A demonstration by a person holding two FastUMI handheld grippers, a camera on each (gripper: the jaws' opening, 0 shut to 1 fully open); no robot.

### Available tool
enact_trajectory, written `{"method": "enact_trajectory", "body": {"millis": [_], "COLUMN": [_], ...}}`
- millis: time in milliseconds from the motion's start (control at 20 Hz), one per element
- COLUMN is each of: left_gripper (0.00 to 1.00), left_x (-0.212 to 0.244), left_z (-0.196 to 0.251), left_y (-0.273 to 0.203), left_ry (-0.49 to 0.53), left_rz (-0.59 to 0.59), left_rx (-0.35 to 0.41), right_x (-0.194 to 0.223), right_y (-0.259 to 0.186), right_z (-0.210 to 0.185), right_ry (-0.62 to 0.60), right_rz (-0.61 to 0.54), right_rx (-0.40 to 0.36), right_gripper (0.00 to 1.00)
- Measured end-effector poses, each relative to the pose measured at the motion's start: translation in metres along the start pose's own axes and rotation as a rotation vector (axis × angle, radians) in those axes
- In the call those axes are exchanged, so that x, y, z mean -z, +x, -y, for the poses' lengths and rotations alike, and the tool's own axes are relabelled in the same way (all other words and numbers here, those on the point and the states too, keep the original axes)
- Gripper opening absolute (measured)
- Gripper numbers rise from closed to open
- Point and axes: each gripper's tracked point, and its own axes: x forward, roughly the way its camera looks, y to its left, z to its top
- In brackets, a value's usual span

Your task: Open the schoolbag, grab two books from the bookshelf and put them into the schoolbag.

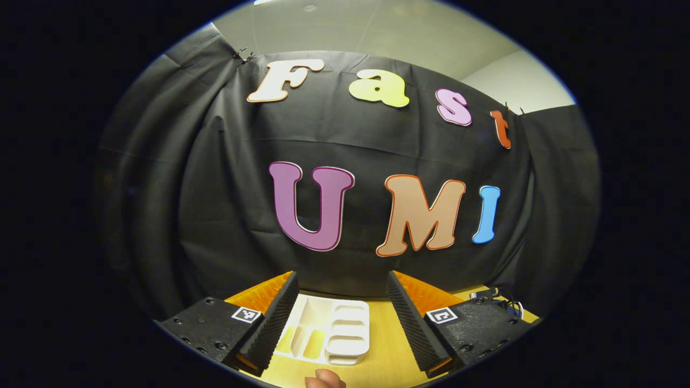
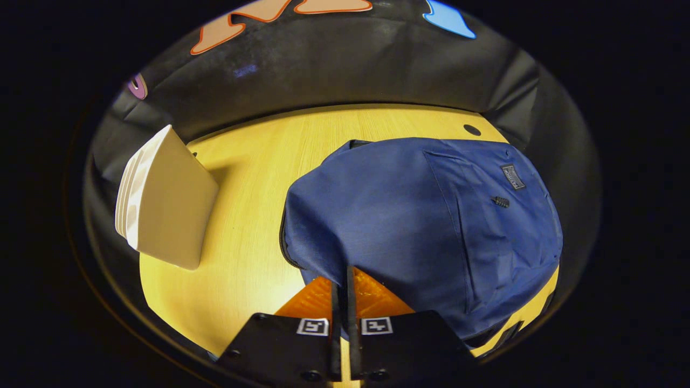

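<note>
At lower centre of the right gripper view, we keep the right tool (image 2: 342, 293) closed, its fingers together at the near edge of the blue schoolbag (image 2: 426, 226), which lies flat on the table (image 2: 253, 178), probably to work the zip. At left stands the white bookshelf (image 2: 161, 210). We hold the left tool (image 1: 342, 307) wide, raised, clear of the work.
</note>
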Motion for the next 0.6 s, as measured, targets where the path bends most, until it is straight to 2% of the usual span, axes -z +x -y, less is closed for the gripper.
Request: {"method": "enact_trajectory", "body": {"millis": [200,250,400,450,550,600], "left_gripper": [0.93,0.93,0.93,0.95,0.93,0.94], "left_x": [0.0,-0.001,0.007,0.01,0.014,0.016], "left_z": [0.001,0.002,0.004,0.006,0.005,0.005], "left_y": [0.002,0.003,0.005,0.006,0.005,0.005], "left_ry": [0.002,0.003,-0.003,-0.007,-0.006,-0.002], "left_rz": [0.002,0.007,-0.011,-0.019,-0.028,-0.03], "left_rx": [0.001,0.003,0.005,0.007,0.007,0.007], "right_x": [0.001,0.002,-0.003,-0.003,-0.005,-0.005], "right_y": [0.002,0.004,-0.002,-0.004,-0.008,-0.009], "right_z": [-0.004,-0.006,-0.015,-0.019,-0.021,-0.025], "right_ry": [-0.045,-0.057,-0.089,-0.092,-0.102,-0.094], "right_rz": [0.028,0.038,0.087,0.098,0.119,0.13], "right_rx": [0.006,0.0,-0.012,-0.018,-0.012,-0.033], "right_gripper": [0.38,0.39,0.67,0.71,0.79,0.86]}}
